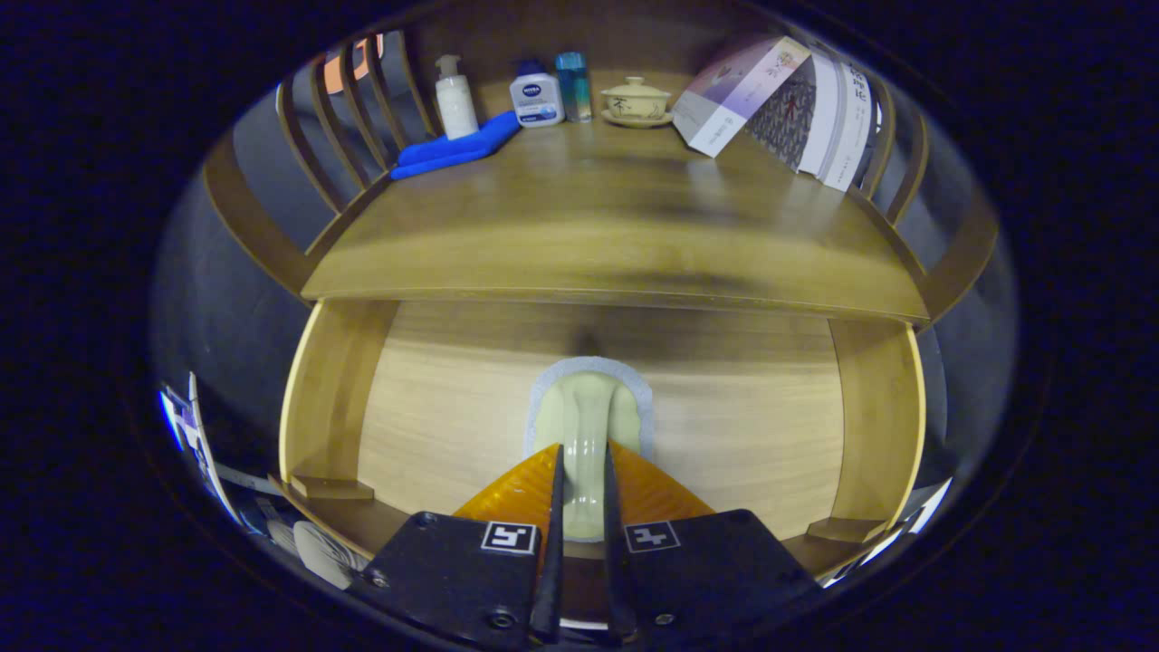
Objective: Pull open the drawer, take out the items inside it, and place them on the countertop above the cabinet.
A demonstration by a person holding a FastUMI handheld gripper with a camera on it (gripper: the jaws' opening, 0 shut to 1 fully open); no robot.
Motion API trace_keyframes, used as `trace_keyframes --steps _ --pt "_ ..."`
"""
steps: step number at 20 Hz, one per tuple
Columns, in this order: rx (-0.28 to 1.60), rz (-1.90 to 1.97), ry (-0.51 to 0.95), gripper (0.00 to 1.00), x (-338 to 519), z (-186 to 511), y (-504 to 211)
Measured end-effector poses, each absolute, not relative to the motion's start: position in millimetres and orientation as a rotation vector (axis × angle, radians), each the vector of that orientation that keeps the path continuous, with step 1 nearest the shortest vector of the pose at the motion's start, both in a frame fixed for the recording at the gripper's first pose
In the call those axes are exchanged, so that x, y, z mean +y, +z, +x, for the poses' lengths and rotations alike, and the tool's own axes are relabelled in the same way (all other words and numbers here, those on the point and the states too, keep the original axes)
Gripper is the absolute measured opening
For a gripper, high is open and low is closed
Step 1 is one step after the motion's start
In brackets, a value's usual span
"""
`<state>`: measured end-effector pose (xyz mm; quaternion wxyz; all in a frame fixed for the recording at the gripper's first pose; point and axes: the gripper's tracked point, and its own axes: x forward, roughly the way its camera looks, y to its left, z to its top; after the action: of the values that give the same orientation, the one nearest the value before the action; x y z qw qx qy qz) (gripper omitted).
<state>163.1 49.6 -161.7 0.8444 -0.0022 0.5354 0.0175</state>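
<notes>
While pinched on pale cloth (587, 426), claw (582, 466) below NIVEA bottle (536, 95).

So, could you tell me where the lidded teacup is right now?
In the gripper view the lidded teacup sits on its saucer at the back of the countertop, between the teal bottle and the leaning books, well beyond the gripper.

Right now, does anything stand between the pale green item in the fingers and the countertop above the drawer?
Nothing visible does. The fingers grip the pale green item over the open drawer, and the countertop is bare at the front; the bottles, blue cloth, lidded cup and books stand along its back.
</notes>
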Motion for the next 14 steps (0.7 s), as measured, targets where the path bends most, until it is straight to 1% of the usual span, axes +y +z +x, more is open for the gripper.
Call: trace_keyframes --steps 8,14 --pt "1.048 0.003 0.068 0.22 52.3 159.8 -101.0" --pt "1.005 0.029 0.063 0.22 54.3 192.0 -63.0"
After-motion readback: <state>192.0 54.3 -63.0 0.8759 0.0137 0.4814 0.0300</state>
